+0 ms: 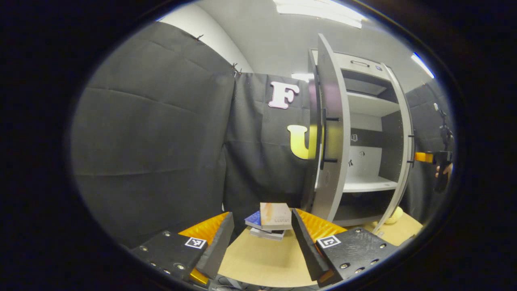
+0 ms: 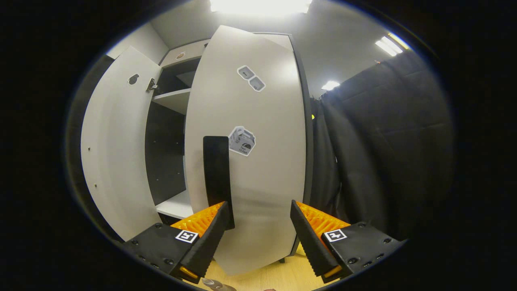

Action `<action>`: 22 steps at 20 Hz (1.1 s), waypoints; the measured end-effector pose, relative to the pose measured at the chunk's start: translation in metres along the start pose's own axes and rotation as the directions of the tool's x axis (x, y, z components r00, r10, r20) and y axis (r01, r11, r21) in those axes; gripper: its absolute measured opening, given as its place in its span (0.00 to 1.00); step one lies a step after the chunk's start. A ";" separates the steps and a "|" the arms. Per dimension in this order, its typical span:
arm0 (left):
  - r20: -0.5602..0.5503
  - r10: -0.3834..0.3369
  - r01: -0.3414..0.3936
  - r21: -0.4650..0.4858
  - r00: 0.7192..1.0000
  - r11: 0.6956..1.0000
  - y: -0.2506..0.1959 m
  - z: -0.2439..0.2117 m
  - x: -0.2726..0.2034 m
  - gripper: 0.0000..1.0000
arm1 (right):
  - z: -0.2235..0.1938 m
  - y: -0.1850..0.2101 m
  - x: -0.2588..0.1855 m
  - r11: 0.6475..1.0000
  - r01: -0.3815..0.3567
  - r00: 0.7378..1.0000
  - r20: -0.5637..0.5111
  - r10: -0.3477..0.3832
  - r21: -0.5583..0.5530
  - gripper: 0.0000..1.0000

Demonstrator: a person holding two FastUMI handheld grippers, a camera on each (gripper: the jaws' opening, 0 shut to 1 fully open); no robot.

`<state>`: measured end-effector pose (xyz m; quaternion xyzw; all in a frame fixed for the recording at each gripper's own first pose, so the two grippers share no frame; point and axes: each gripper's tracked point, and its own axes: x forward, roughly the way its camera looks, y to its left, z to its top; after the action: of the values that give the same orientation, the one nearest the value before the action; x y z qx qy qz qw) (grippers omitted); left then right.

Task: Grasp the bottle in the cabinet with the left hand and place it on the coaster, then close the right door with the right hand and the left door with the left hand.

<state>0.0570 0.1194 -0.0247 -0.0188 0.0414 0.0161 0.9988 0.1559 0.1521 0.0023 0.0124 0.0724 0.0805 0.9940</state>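
- The bottle and coaster: I cannot make either out; the cabinet (image 1: 365,133) shelves at centre right of the left gripper view look bare, so the bottle has probably been taken out already.
- The right door (image 2: 258,153) fills the centre of the right gripper view, part-way swung; closing it seems to be the step in hand.
- The right tongs (image 2: 261,226) are spread, pinching nothing, with the door's dark handle (image 2: 217,178) just above one finger.
- The left door (image 1: 331,133) stands wide open, not yet closed.
- The left tongs (image 1: 262,238) are spread and empty over the counter (image 1: 258,258), books (image 1: 270,222) lying beyond them.
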 end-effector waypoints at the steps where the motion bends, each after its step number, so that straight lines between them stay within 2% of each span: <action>1: 0.004 -0.003 0.003 0.001 1.000 1.000 -0.001 0.005 0.005 0.84 | -0.004 0.003 -0.004 1.000 -0.014 1.000 -0.009 0.014 0.003 0.93; 2: 0.010 -0.008 0.008 0.007 1.000 1.000 -0.001 0.011 0.013 0.83 | -0.007 0.002 -0.010 1.000 -0.016 1.000 -0.014 0.016 0.001 0.97; 7: 0.031 -0.050 0.049 0.022 0.998 0.999 -0.014 0.037 0.055 0.83 | -0.030 -0.015 -0.042 0.999 -0.002 0.999 -0.037 0.001 -0.034 0.97; 8: 0.035 -0.060 0.059 0.027 0.998 0.998 -0.017 0.042 0.065 0.80 | -0.035 -0.018 -0.047 0.999 -0.001 0.999 -0.046 -0.001 -0.038 0.97; 10: 0.050 -0.074 0.072 0.038 0.996 0.997 -0.025 0.054 0.083 0.83 | -0.046 -0.026 -0.058 0.999 0.010 0.998 -0.064 -0.013 -0.043 0.97; 16: 0.085 -0.129 0.127 0.039 0.988 0.991 -0.060 0.092 0.127 0.83 | -0.049 -0.070 -0.088 0.995 0.087 0.995 -0.052 -0.089 -0.045 0.97; 17: 0.093 -0.133 0.130 0.038 0.987 0.991 -0.067 0.095 0.132 0.89 | -0.048 -0.080 -0.094 0.993 0.106 0.993 -0.048 -0.108 -0.049 0.97; 18: 0.095 -0.140 0.138 0.033 0.986 0.990 -0.074 0.097 0.136 0.89 | -0.047 -0.089 -0.099 0.991 0.122 0.991 -0.043 -0.125 -0.050 0.97; 19: 0.102 -0.116 0.112 0.042 0.988 0.993 -0.069 0.096 0.131 0.77 | -0.047 -0.098 -0.104 0.989 0.137 0.989 -0.042 -0.139 -0.049 0.97; 20: 0.111 -0.105 0.100 0.051 0.988 0.994 -0.070 0.097 0.133 0.89 | -0.048 -0.107 -0.109 0.988 0.148 0.988 -0.043 -0.150 -0.044 0.97; 22: 0.130 -0.094 0.089 0.045 0.987 0.995 -0.075 0.098 0.133 0.89 | -0.049 -0.121 -0.117 0.986 0.164 0.985 -0.046 -0.165 -0.033 0.97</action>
<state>0.1998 0.0520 0.0646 -0.0003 -0.0250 -0.0296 0.9992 0.0535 0.0148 -0.0338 -0.0099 0.0961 -0.0005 0.9953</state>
